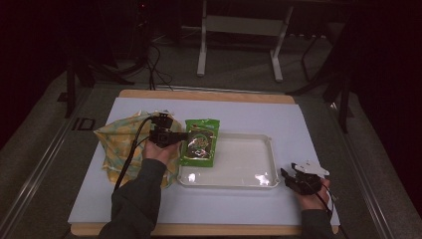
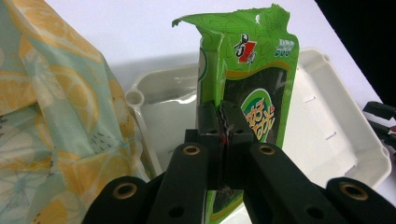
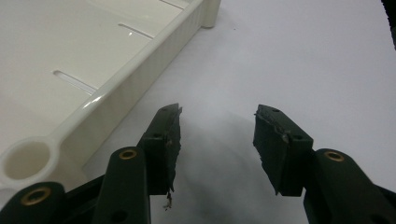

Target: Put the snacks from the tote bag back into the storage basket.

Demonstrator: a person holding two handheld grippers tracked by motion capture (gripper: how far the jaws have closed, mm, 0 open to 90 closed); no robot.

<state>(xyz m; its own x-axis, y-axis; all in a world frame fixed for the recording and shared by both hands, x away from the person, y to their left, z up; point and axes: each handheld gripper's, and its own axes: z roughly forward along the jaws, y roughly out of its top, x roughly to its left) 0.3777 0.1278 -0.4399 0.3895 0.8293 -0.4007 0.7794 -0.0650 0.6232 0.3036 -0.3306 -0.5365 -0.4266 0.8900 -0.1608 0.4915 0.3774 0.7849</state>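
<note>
Dim, vignetted high view; bright, sharp gripper views.

The green packet's (image 2: pixel 250 93) lower end is hidden behind the left claw (image 2: pixel 223 123).

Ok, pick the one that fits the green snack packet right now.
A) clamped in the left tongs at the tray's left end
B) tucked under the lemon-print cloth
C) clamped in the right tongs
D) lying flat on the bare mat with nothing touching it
A: the left tongs are shut on the green snack packet, held at the left end of the white tray, while the right tongs sit open beside the tray, holding nothing.
</note>
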